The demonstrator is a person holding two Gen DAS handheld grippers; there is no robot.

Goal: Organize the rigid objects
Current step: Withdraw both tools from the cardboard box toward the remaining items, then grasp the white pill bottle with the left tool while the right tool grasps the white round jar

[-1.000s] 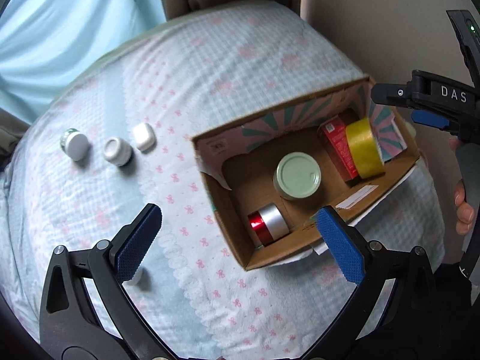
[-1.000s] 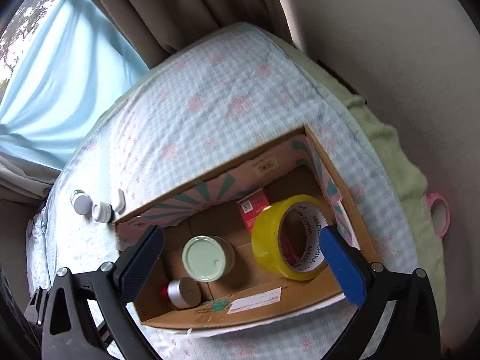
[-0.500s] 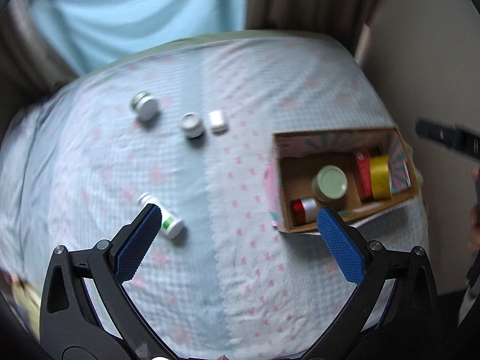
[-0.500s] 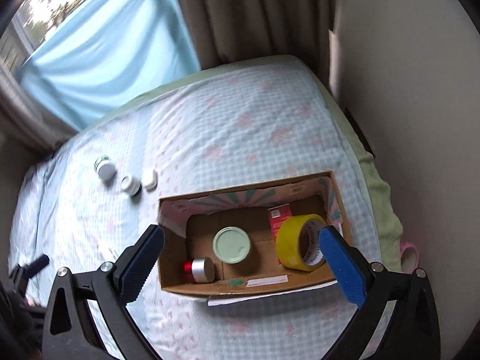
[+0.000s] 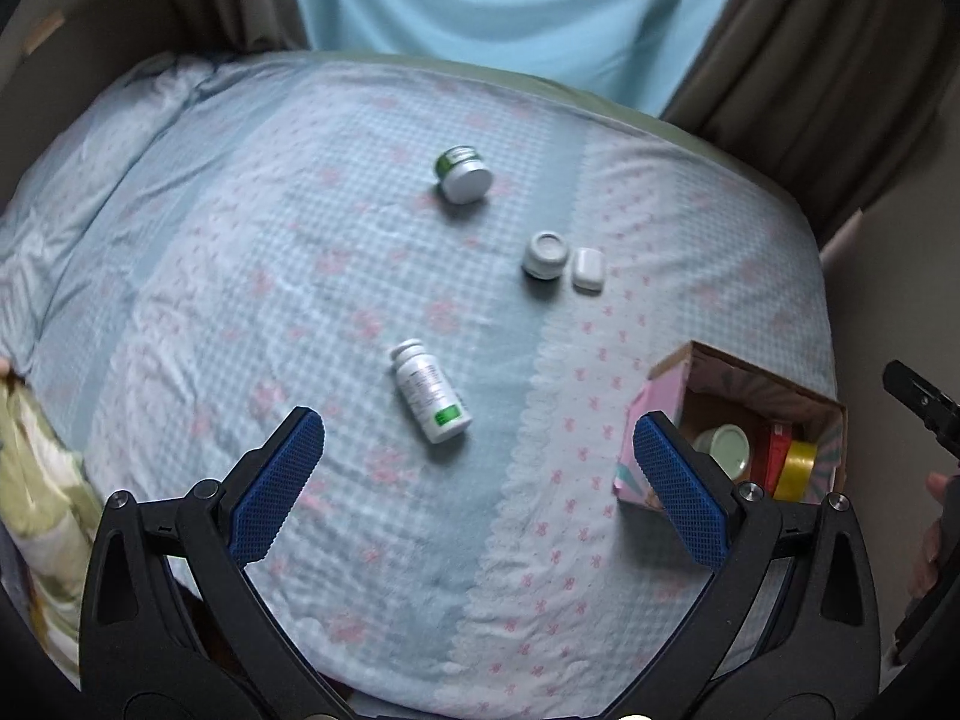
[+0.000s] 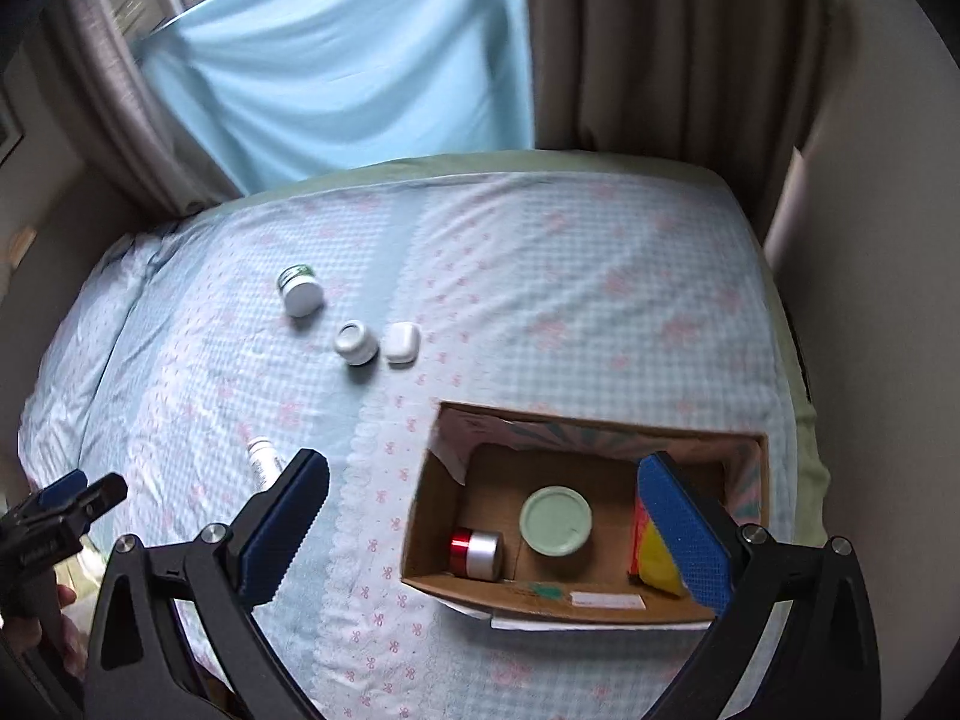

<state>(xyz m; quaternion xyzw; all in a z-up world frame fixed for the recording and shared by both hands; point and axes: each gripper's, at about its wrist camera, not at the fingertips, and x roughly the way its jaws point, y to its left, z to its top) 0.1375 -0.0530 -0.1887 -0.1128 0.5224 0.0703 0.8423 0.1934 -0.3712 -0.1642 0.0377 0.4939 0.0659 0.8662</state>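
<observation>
A: We hold the left gripper [image 5: 474,468] above the near edge of the bed [image 5: 300,276], its blue pads spread wide and holding nothing. The white pill bottle [image 5: 429,391] lies on its side just ahead of the gap, so we judge it the likeliest next pick.

B: The right gripper [image 6: 480,528] is likewise spread and carries nothing, hovering over the cardboard box [image 6: 456,591] near the bed's right edge. The box is the collecting point: it holds a pale-green-lidded jar [image 6: 555,520], a red-and-silver container [image 6: 477,551], a red carton [image 5: 773,456] and yellow tape [image 6: 657,561].

A: Towards the middle of the bed, three things wait outside it: a green-labelled jar [image 5: 462,174], tipped over, a small grey-lidded pot [image 5: 545,253] and, just beside it, a white case [image 5: 587,268].

B: Our right pad covers most of the tape and carton. In that view our left pad cuts off the bottle's lower half. Labels are too blurred to read.
</observation>
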